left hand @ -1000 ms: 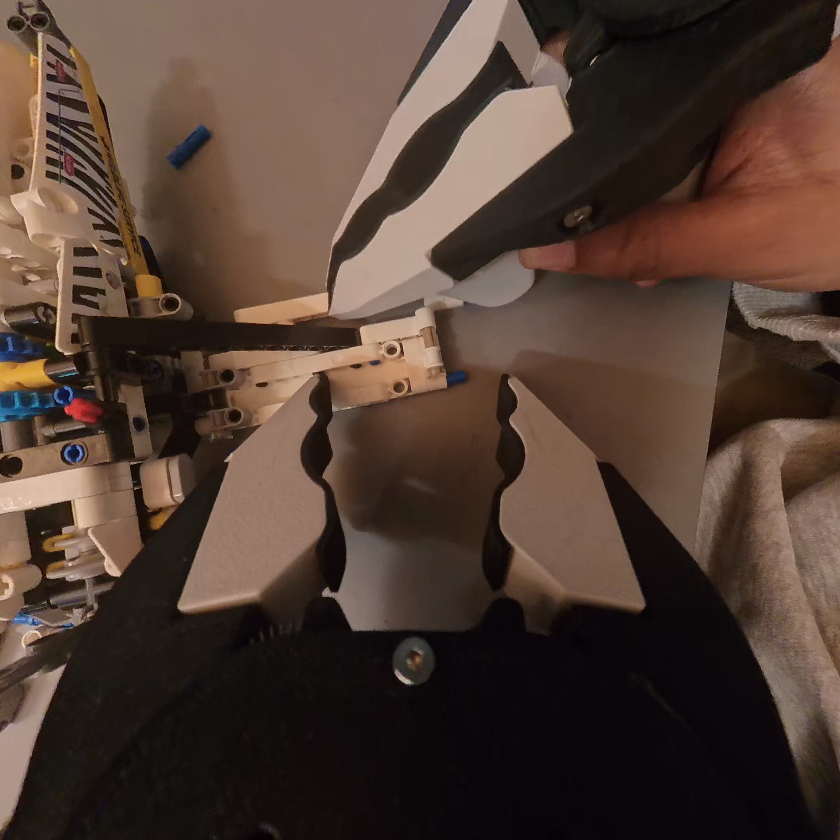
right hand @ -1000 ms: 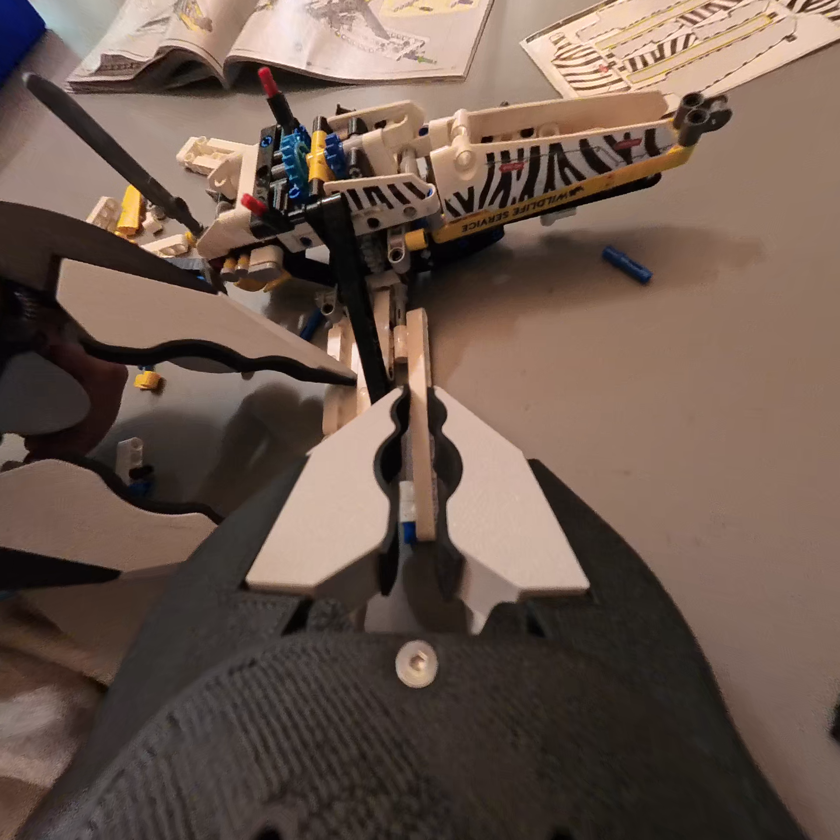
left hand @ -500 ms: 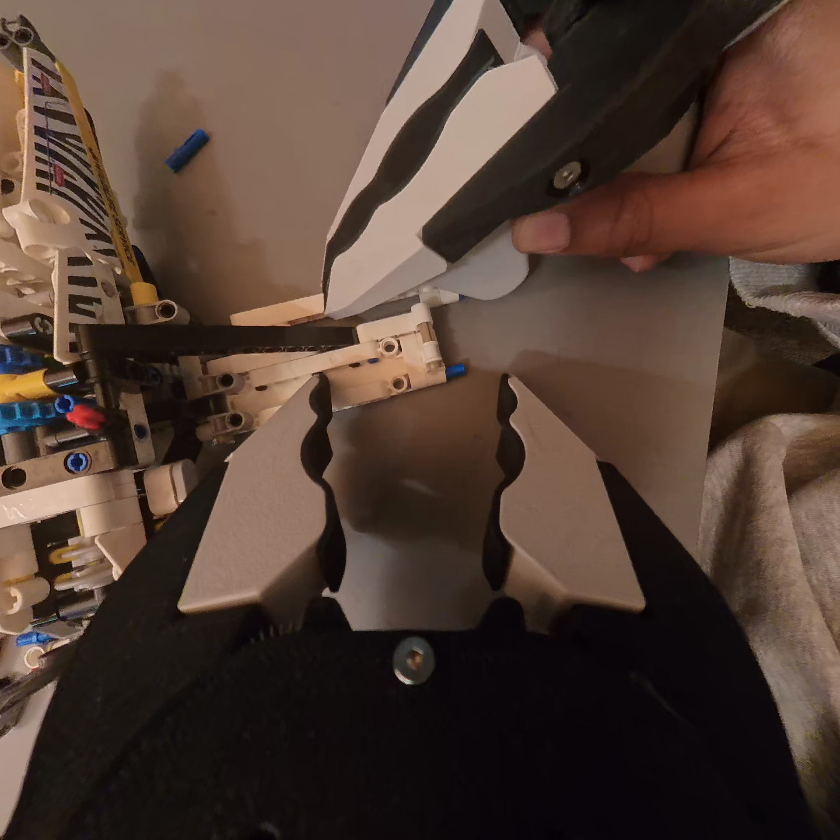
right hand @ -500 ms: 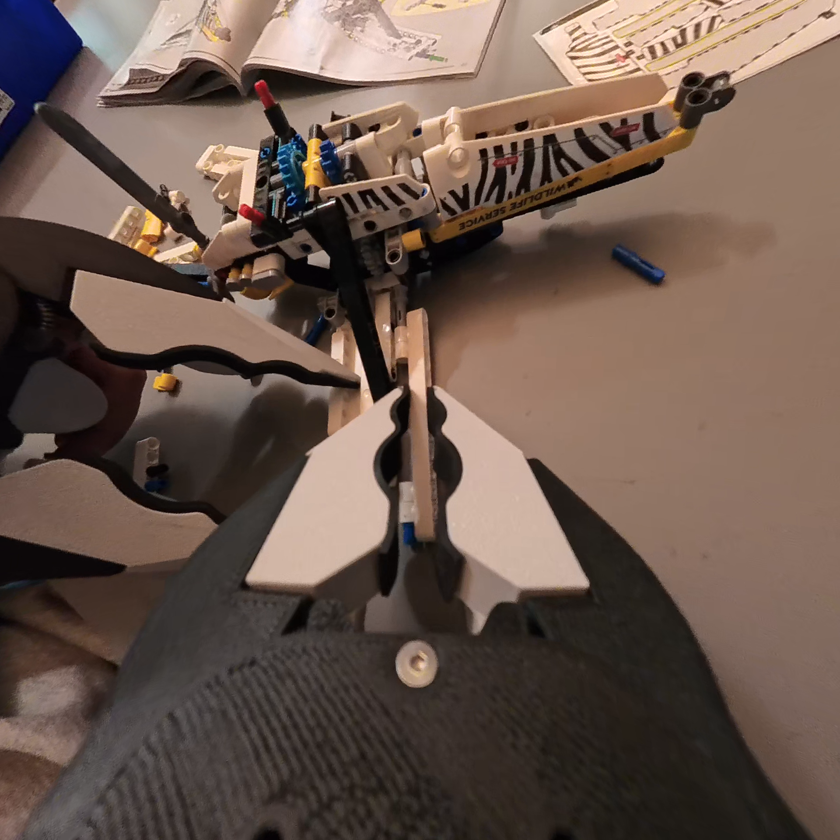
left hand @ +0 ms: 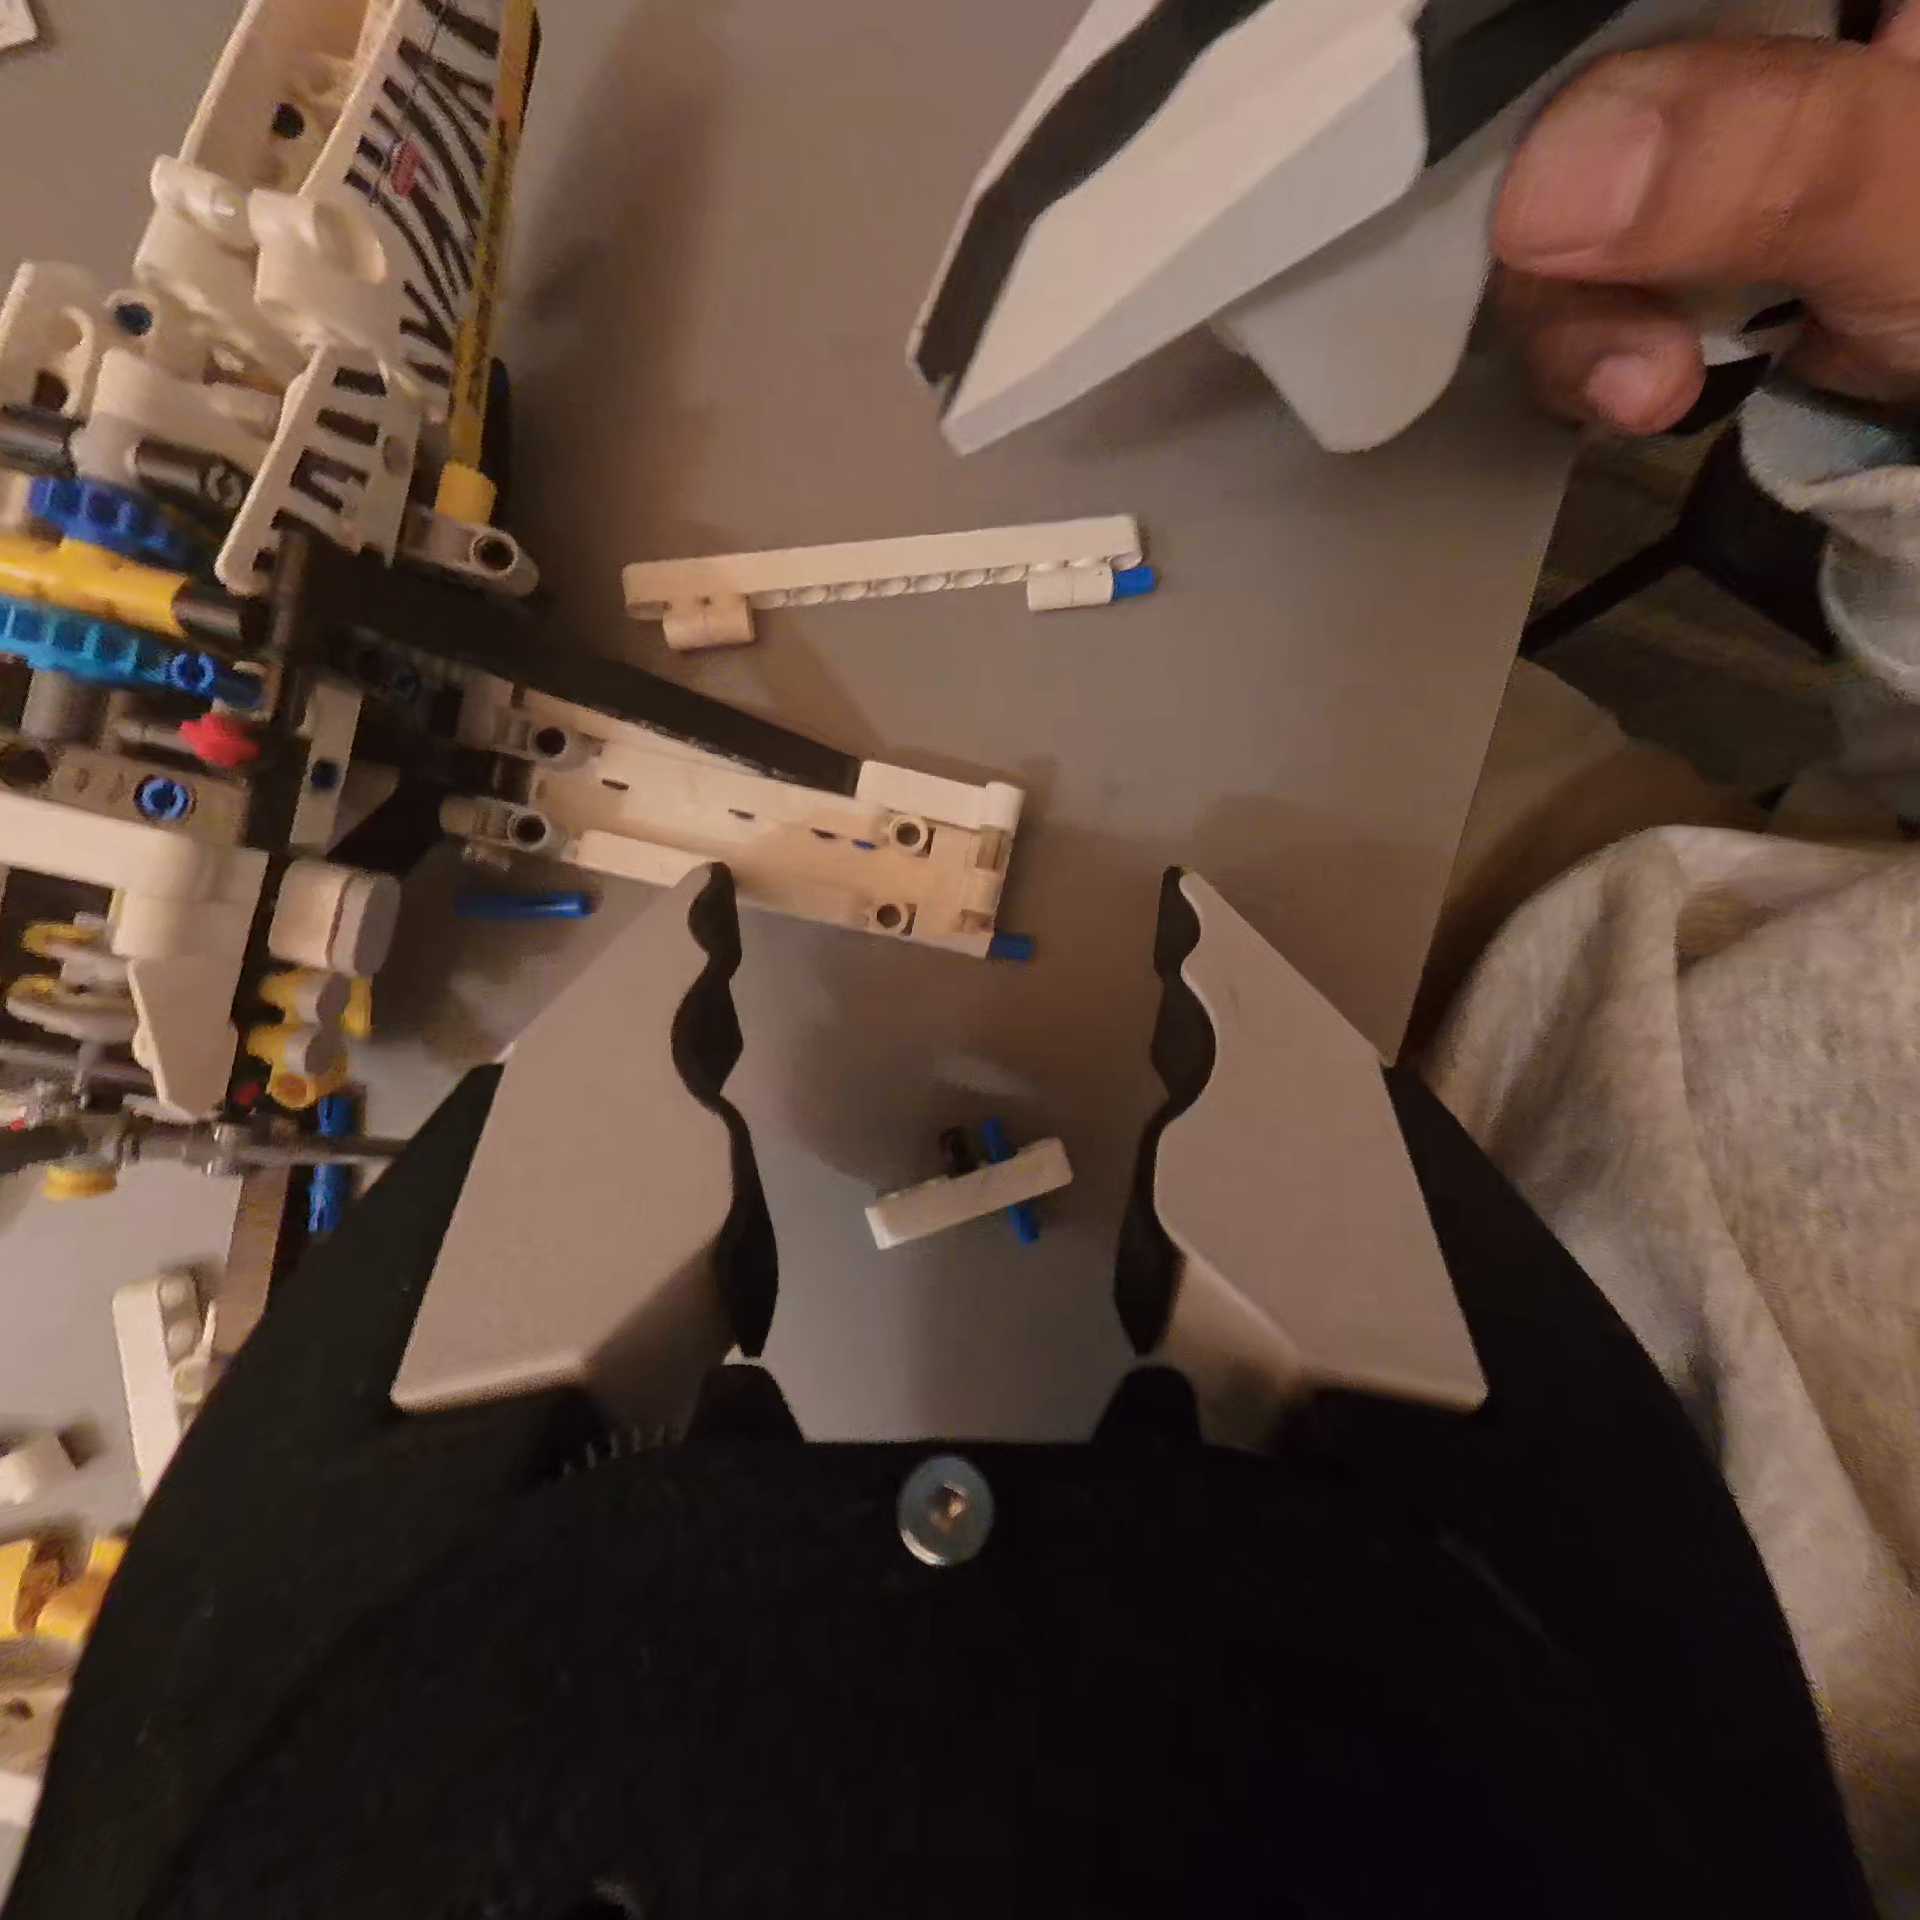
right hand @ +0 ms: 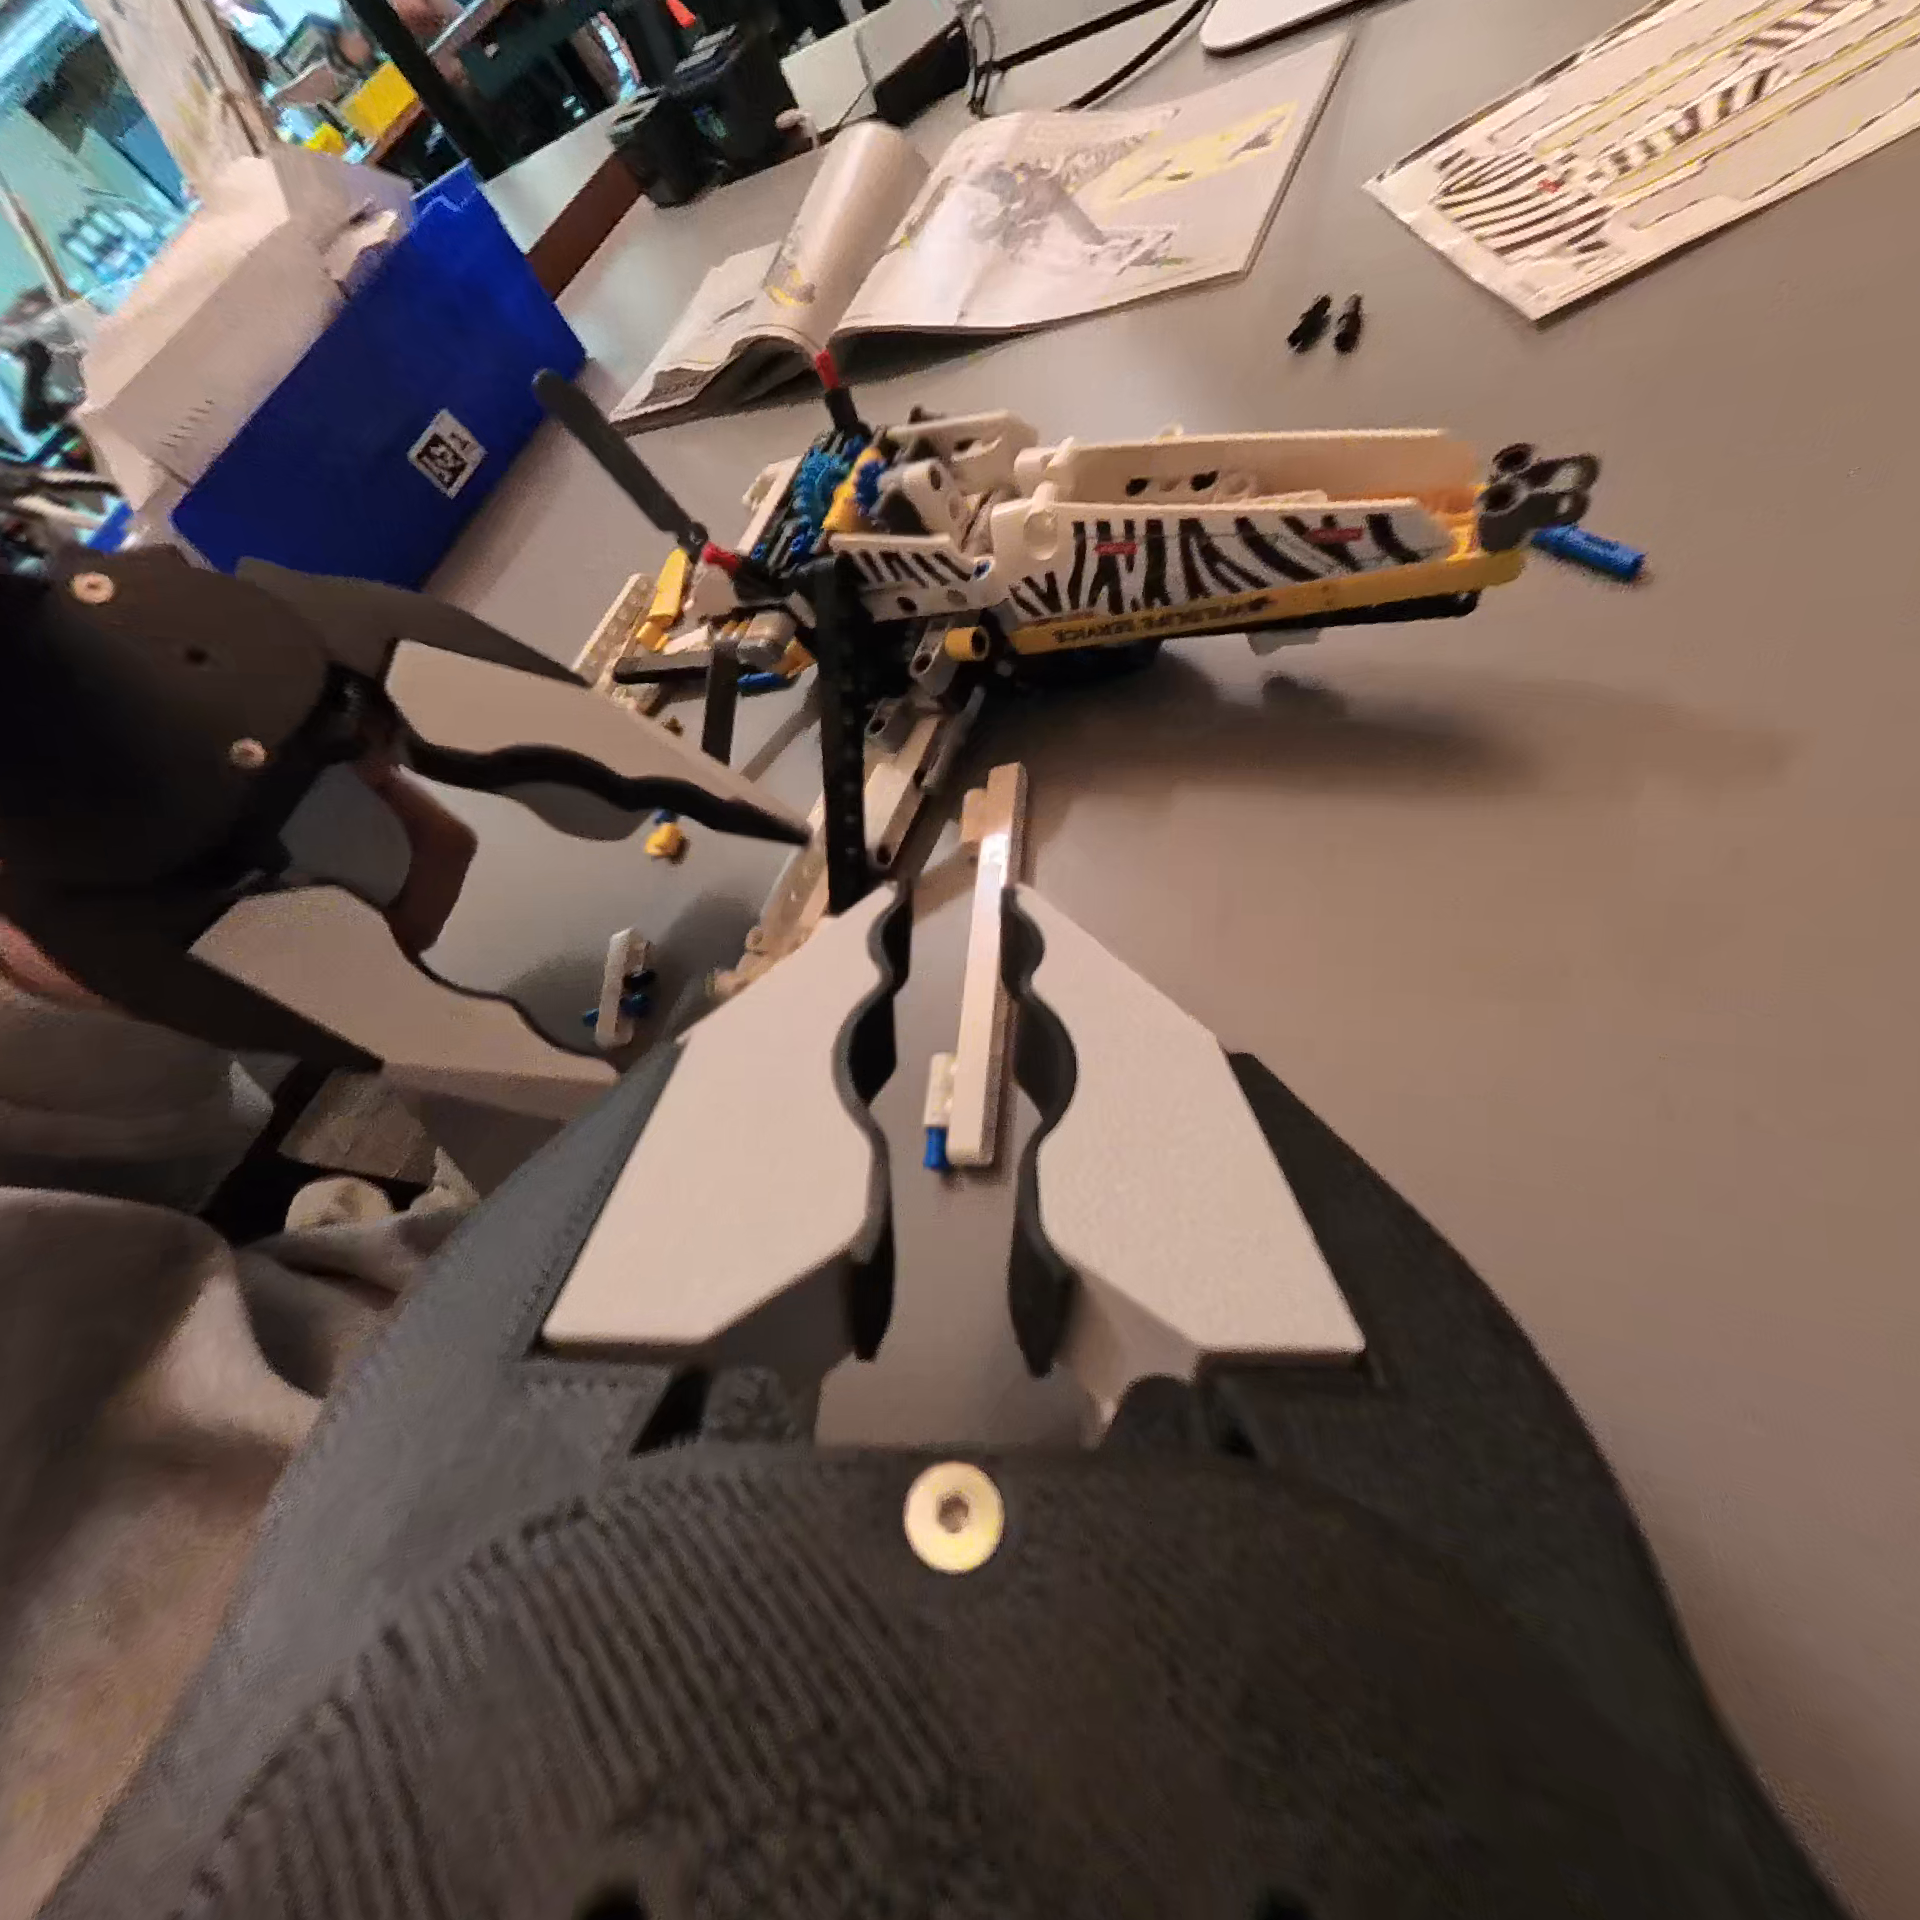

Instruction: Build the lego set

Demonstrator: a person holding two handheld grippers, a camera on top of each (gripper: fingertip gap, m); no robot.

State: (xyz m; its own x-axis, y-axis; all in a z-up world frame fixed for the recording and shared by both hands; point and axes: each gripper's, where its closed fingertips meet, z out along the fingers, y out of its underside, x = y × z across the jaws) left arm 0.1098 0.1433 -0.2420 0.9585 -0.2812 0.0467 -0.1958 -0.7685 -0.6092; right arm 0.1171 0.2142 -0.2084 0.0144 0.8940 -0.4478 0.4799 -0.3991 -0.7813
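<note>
I see my left gripper point(left hand: 940, 894) with pale grey fingers, wavy black edging inside, on a black body. My right gripper point(right hand: 954, 914) matches: light grey fingers, dark charcoal ribbed body. The lego model point(right hand: 1122, 540) is white with black zebra stripes, a yellow strip along its lower edge, blue gears and red tips. The long beam point(left hand: 883, 577) is white with a blue pin at its end. The small plate point(left hand: 971, 1190) is white, crossed by a blue pin. The table point(right hand: 1455, 987) is plain grey. The bin point(right hand: 374, 416) is bright blue. The sticker sheet point(right hand: 1642, 177) shows zebra stripes with yellow lines.
</note>
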